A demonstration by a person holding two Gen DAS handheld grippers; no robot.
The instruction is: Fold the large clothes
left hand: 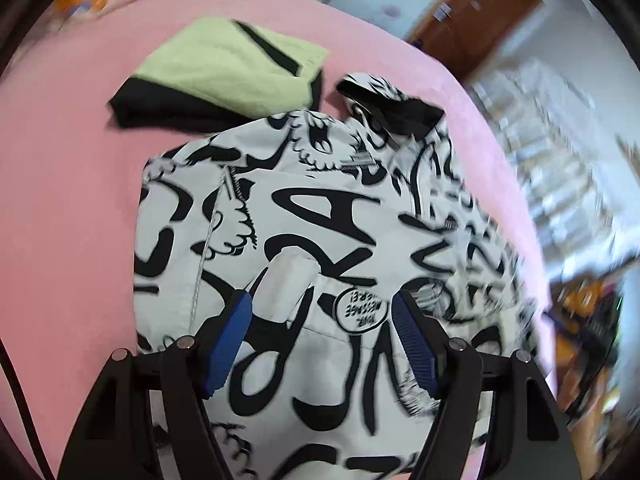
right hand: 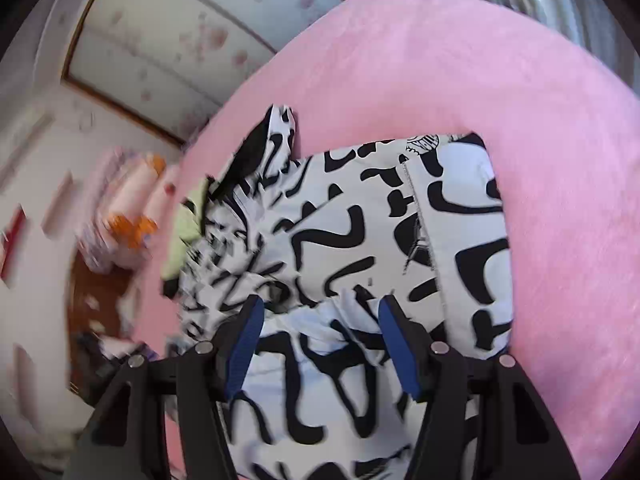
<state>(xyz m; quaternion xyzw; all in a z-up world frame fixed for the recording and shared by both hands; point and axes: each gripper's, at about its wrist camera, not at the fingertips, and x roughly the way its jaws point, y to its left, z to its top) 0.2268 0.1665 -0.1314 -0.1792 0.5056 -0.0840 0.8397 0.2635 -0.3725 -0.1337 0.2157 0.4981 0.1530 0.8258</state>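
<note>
A: Item one, the garment?
B: White jacket with black graffiti lettering [left hand: 320, 216], lying spread and partly folded on the pink bedcover [left hand: 72, 200]. A zipper line runs down its left part in the left wrist view. A black-lined collar or hood end sticks out at its far edge. The same jacket [right hand: 360, 220] fills the middle of the right wrist view.

A: Item two, left gripper?
B: Left gripper [left hand: 322, 304], blue pads, jaws standing apart above the jacket. Fabric lies below and between the fingers, and the pads do not press on it. A white fold of cloth sits just beside the left pad.

A: Item three, right gripper?
B: Right gripper [right hand: 320, 308], same blue pads, jaws apart. A bunched ridge of jacket fabric lies between the fingers, not clamped.

A: Other stock on the bed?
B: One folded green-and-black garment [left hand: 224, 76], beyond the jacket, its near edge touching or slipping under it. In the right wrist view only a green corner shows at the jacket's left side.

A: Surroundings?
B: A brown wooden door [left hand: 472, 20], blurred. A wardrobe with floral panels [right hand: 168, 40]. Orange-and-pink bedding [right hand: 132, 216] at the edge, blurred.
</note>
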